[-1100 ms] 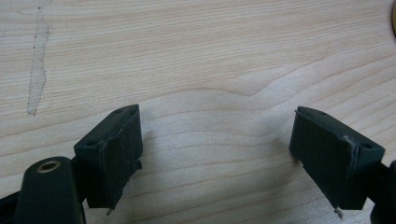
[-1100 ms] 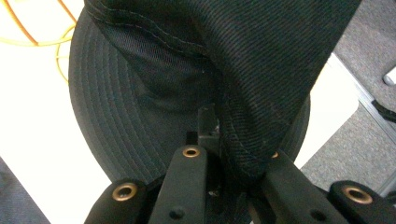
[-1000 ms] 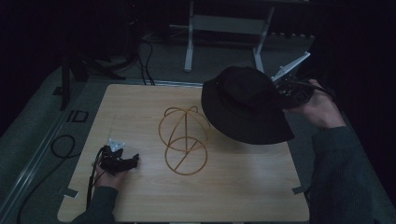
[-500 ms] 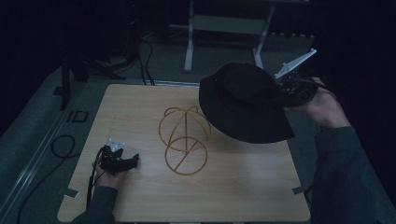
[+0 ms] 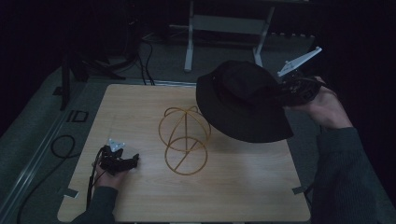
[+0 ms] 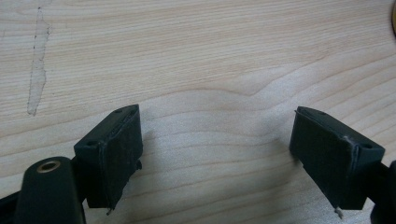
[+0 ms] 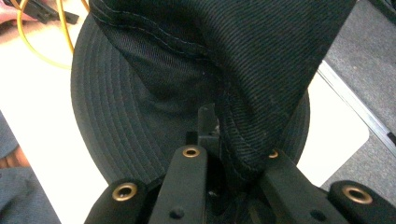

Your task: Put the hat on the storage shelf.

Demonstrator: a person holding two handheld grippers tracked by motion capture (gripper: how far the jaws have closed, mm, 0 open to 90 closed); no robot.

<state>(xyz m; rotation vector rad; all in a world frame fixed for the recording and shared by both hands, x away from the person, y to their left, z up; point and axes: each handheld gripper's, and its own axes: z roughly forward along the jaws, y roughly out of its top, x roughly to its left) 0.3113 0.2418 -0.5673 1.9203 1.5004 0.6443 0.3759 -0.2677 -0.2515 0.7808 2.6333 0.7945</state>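
The right gripper [image 5: 292, 91], jaws pinching a black fabric bucket hat [image 5: 243, 100], holds it above the wooden bench [image 5: 140, 196], not yet on the yellow wire dome stand [image 5: 184, 140]. The left gripper [image 5: 122, 161] rests, jaws spread.

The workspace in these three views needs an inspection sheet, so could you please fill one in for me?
Surface: pale wooden table, with a light scuff in the left gripper view.
Job's things: black bucket hat held in the air over the table's right side; yellow wire frame standing at the table's middle, beside the hat.
Clutter: nothing seen.
Grippers: left gripper low over bare wood near the left front, open and empty; right gripper shut on the hat.
Cables: a cable trails from the left gripper; black cable loops lie on the floor at left.
Surroundings: dark room, grey floor, metal stand legs behind the table.
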